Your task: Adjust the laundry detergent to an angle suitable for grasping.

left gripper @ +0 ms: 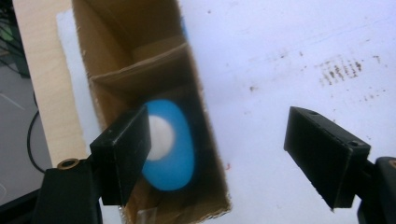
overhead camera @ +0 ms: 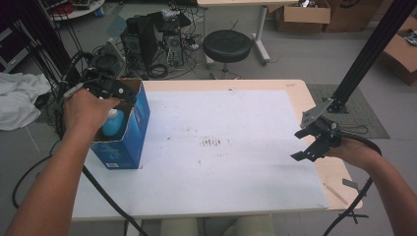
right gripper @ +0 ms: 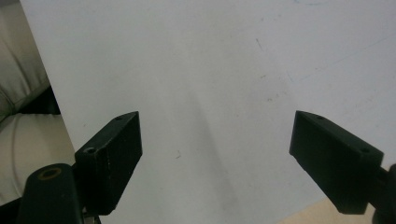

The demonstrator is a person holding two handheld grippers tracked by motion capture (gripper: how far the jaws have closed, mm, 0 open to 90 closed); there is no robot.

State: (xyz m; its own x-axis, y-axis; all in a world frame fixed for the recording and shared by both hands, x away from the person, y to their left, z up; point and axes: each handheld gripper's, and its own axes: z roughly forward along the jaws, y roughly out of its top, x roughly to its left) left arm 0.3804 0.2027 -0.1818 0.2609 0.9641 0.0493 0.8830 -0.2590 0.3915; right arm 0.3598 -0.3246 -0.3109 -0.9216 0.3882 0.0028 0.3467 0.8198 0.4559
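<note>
Left claw (left gripper: 217,158): jaws apart, nothing between the pads, poised above the open top of the blue carton (overhead camera: 132,129); seen also in the high view (overhead camera: 105,88), gripped by the left hand (overhead camera: 88,112). Directly beneath its left-hand jaw: blue bottle (left gripper: 173,144) with white cap (left gripper: 160,137), standing upright inside the carton, free of both pads. Beyond the bottle: cardboard divider (left gripper: 140,70) crossing the carton's interior. Carton stands on the white sheet (overhead camera: 231,152) covering the worktop (overhead camera: 295,88), near its edge. Under the other jaw: bare sheet bearing brown smudges (left gripper: 343,70).

Right claw (right gripper: 215,158): jaws apart, holding nothing, hovering over plain white sheet; in the high view (overhead camera: 314,140) well apart from the carton, at the opposite edge of the worktop, held by the right hand (overhead camera: 356,150).
</note>
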